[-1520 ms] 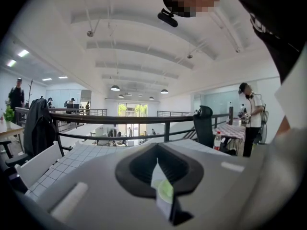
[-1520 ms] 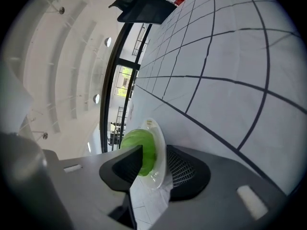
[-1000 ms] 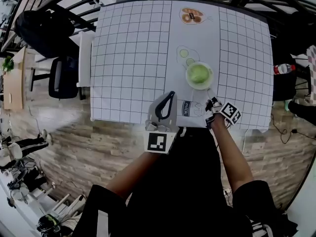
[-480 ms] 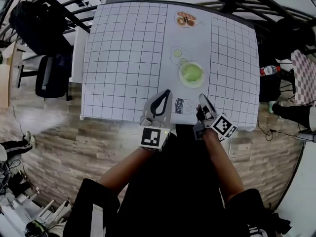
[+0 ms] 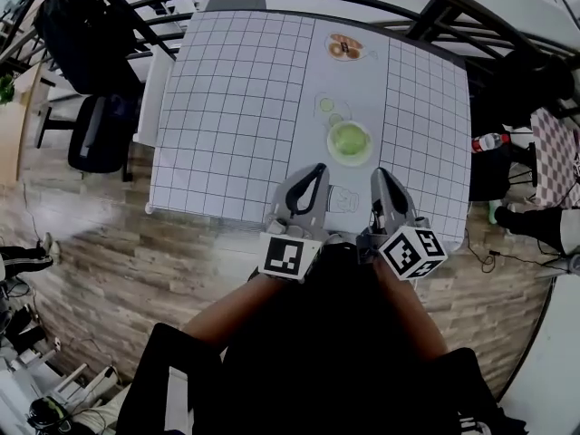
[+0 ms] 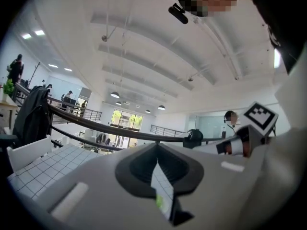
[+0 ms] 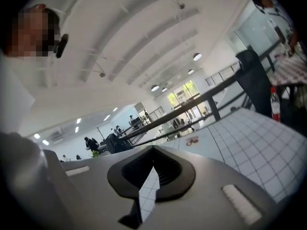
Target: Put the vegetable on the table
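**A:** Item one, the vegetable. Location?

**B:** One green piece, kind not clear from here, lying in the green bowl near the middle of the table. It is not yet set on the cloth itself.

**A:** Containers?

**B:** One only, that bowl. Contents: the vegetable, and nothing else I can make out. Everything else near it is print on the cloth. There is a bread picture at the far edge, sliced rounds just beyond the bowl, and a milk carton picture at the near edge.

**A:** Tools?

**B:** Two. The left gripper has its jaws closed together with nothing in them. The right gripper has its jaws pressed together as well, also with nothing in them. Both are over the near edge, side by side, short of the bowl.

**A:** Hazards?

**B:** Four, by my judgement:
- Closed jaws arriving at the bowl would shove it rather than take anything, so they need to part beforehand.
- A pinch that catches the rim along with the vegetable could tip or drag the bowl.
- A roundish piece set down loosely might roll toward the table's edge.
- One gripper working alone may lift the bowl too. The other could steady it.
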The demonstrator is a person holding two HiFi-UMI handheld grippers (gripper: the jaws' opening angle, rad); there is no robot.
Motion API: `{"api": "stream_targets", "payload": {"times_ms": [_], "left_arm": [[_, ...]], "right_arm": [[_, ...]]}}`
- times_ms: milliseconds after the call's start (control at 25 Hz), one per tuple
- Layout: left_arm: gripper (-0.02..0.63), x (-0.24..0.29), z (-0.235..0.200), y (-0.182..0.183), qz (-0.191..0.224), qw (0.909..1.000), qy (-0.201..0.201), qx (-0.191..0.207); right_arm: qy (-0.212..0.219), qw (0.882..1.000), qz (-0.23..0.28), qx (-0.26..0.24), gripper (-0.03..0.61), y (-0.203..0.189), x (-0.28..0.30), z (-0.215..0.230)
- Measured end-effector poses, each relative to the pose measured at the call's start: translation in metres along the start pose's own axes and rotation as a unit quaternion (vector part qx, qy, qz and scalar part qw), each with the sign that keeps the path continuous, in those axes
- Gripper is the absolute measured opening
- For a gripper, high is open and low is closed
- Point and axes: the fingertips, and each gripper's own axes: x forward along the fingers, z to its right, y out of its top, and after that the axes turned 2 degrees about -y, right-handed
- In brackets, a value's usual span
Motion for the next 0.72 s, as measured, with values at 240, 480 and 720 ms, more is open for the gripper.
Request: {"api": "stream_targets", "payload": {"times_ms": [240, 480, 720], "left_arm": [[0.009, 0.015, 0.019, 0.021, 0.021, 0.9994, -0.021, 0.019], [0.008, 0.015, 0.033, 0.029, 0.04, 0.9971, -0.037, 0.053], [0.009, 0.011, 0.04, 0.028, 0.039, 0.9955, -0.053, 0.068]], "right_arm": [[-0.019, 0.987, 0.053, -0.153, -0.003, 0.034, -0.016, -0.029], [-0.021, 0.981, 0.069, -0.182, -0.003, 0.036, -0.017, -0.035], [-0.038, 0.974, 0.074, -0.211, -0.003, 0.035, -0.018, -0.036]]}}
